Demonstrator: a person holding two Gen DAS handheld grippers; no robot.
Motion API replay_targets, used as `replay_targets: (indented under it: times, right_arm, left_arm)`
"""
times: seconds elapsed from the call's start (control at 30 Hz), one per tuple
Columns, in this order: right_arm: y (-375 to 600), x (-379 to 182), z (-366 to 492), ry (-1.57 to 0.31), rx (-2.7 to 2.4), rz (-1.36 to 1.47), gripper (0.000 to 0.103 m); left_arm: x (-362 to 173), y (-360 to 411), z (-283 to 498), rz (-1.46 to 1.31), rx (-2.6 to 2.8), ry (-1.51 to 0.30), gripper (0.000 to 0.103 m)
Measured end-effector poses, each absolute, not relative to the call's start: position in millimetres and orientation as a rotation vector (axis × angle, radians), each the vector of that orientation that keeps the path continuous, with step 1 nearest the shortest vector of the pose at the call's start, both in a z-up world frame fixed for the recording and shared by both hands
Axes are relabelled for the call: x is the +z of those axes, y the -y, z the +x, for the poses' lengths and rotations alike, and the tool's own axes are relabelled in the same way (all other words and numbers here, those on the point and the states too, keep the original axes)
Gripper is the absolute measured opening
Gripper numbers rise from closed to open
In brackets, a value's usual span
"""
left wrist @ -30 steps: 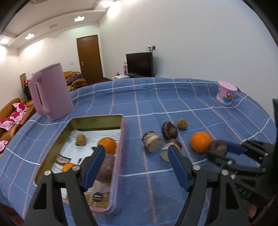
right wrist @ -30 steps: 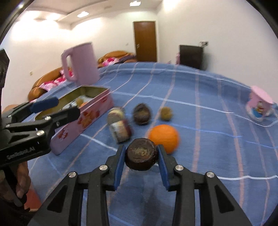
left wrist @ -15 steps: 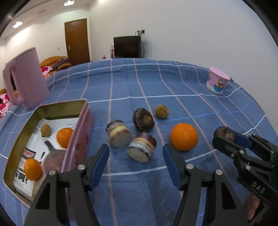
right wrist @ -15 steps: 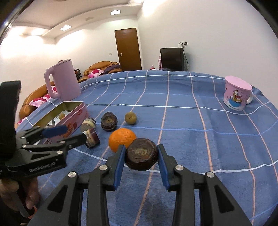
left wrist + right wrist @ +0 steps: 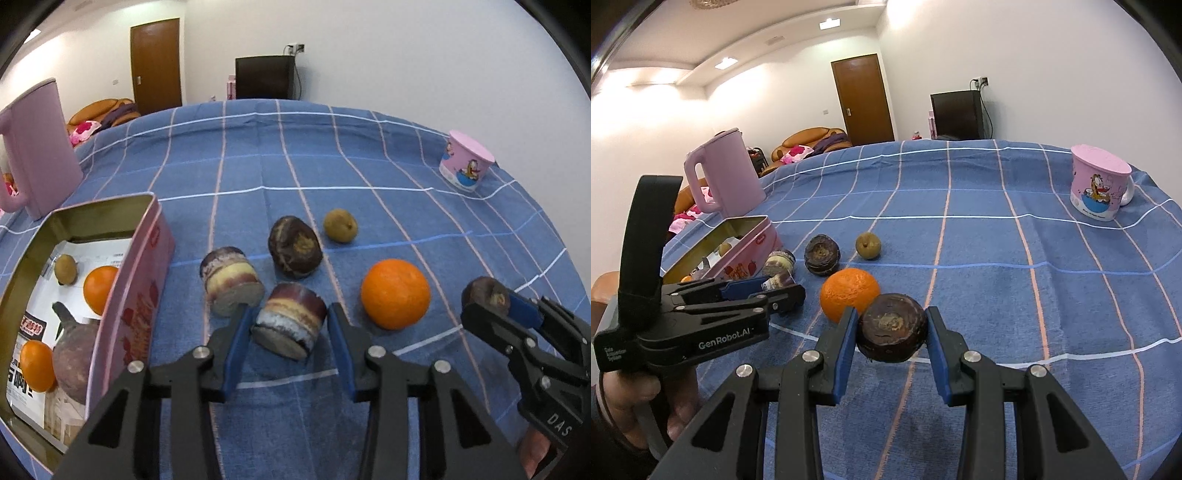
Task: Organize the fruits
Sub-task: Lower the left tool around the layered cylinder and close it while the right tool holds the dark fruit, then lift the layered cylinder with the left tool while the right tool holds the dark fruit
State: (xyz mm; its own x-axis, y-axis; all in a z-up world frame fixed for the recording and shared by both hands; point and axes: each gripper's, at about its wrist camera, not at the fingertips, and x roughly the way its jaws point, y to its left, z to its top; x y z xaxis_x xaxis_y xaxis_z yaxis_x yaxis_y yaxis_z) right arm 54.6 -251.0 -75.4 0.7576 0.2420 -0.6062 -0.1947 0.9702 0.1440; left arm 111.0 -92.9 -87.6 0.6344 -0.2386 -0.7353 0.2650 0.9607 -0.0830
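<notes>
At lower centre of the left wrist view, the left gripper [image 5: 290, 332] has just been closing its jaws around a banded cut piece [image 5: 290, 321] lying on the blue checked cloth [image 5: 258, 155]; whether the pads press it yet I cannot tell. The right gripper [image 5: 891, 328] clamps a dark round fruit [image 5: 891, 326]. The pink tin [image 5: 136, 295] sits at left.

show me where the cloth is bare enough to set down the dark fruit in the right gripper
Bare cloth lies wide between the orange and the pink cup, and behind the small brown fruit. It is crowded between the tin and the orange, where cut pieces cluster.
</notes>
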Motion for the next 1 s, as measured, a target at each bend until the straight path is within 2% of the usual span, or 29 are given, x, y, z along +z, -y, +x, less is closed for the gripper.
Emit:
replay_targets:
  times: [1.0]
  right_arm:
    - [252,-63,33,-0.535,0.278,0.072,0.039]
  left_arm:
    - [-61,84,78,0.043,-0.263,-0.615,0.044]
